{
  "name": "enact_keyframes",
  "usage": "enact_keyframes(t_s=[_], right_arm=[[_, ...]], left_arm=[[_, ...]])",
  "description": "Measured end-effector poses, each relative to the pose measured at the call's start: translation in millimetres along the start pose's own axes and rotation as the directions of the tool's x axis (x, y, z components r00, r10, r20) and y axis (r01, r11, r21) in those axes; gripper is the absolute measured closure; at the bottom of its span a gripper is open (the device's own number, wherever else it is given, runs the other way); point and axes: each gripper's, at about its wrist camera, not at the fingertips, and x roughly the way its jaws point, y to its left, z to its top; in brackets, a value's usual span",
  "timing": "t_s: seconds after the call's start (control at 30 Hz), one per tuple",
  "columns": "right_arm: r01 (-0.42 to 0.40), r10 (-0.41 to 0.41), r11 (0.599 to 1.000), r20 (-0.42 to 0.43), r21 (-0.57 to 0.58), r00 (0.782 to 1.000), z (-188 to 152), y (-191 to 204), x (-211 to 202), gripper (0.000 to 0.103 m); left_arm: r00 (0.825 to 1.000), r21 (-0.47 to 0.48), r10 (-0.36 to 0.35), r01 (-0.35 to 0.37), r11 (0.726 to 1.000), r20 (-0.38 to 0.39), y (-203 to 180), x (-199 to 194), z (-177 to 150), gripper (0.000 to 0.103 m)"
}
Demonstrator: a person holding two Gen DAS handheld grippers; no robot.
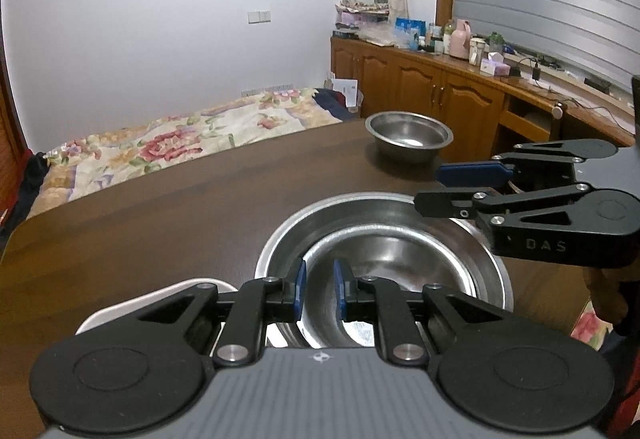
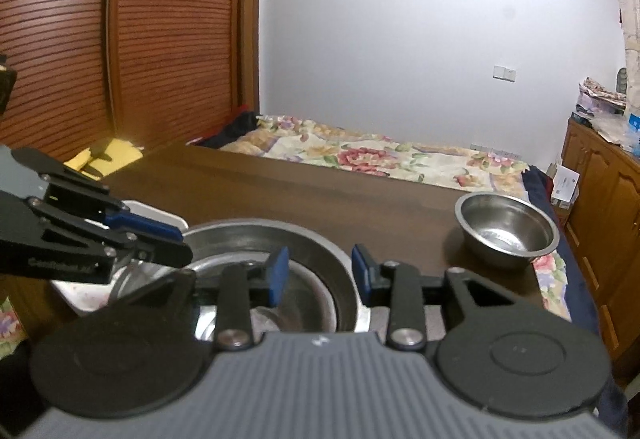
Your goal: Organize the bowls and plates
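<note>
On the dark brown wooden worktop (image 1: 160, 207), a steel bowl (image 1: 400, 271) already sits nested inside a wider round steel basin (image 1: 280, 239), beside a white plate (image 1: 120, 303). One small round steel bowl (image 2: 506, 229) stands well apart at the far edge, not yet stacked. The left gripper (image 1: 320, 291) pinches the nested bowl's near rim; the right gripper (image 2: 320, 271) is spread over the basin's rim, pressing nothing.

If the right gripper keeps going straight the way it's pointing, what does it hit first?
Most likely the nested steel bowls right beneath the right gripper, probably the rim or inner wall; depth is hard to judge.
</note>
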Motion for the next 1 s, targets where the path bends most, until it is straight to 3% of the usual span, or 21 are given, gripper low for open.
enact_keyframes(t_s=[0.13,0.27,0.33,0.5,0.6,0.7,0.73,0.77,0.83,1.0], right_arm=[[0.008,-0.008,1.0,0.019,0.012,1.0,4.1,-3.3,-6.3,0.064],[0.017,-0.018,1.0,0.037,0.027,0.999,6.8,-10.9,-12.4,0.064],[0.026,-0.027,0.999,0.046,0.033,0.999,7.6,-15.0,-15.8,0.062],[0.065,-0.068,0.997,0.064,0.049,0.996,11.6,-28.3,-22.8,0.058],[0.101,-0.106,0.993,0.072,0.064,0.992,15.1,-37.0,-26.0,0.047],[0.126,-0.133,0.989,0.088,0.075,0.987,19.0,-44.4,-28.9,0.043],[0.139,-0.147,0.987,0.099,0.081,0.984,20.1,-46.9,-30.4,0.036],[0.154,-0.163,0.984,0.111,0.086,0.98,21.1,-49.8,-32.0,0.031],[0.178,-0.189,0.98,0.132,0.093,0.973,22.3,-54.5,-34.1,0.012],[0.223,-0.238,0.968,0.151,0.111,0.959,25.4,-68.2,-36.7,0.0]], left_arm=[[1.0,-0.002,0.001,-0.001,1.0,0.024,-2.5,-3.5,5.7,0.069],[0.999,0.012,0.008,-0.009,1.0,0.048,-6.7,-4.6,12.5,0.06],[0.998,0.008,0.006,-0.007,1.0,0.065,-7.7,-5.3,16.4,0.049],[0.995,0.005,-0.003,0.003,1.0,0.102,-12.1,-7.4,29.5,0.037],[0.991,0.016,-0.001,-0.001,1.0,0.132,-16.7,-8.6,40.6,0.026],[0.988,0.022,-0.005,0.001,1.0,0.153,-21.2,-8.1,51.8,0.016],[0.987,0.023,0.0,-0.004,1.0,0.161,-22.4,-7.3,56.5,0.013],[0.986,0.022,0.006,-0.01,1.0,0.168,-23.1,-6.4,59.9,0.012],[0.983,0.017,0.007,-0.01,1.0,0.182,-23.6,-4.7,67.1,0.01],[0.979,0.012,-0.007,0.004,1.0,0.206,-25.0,-1.6,80.1,0.007]])
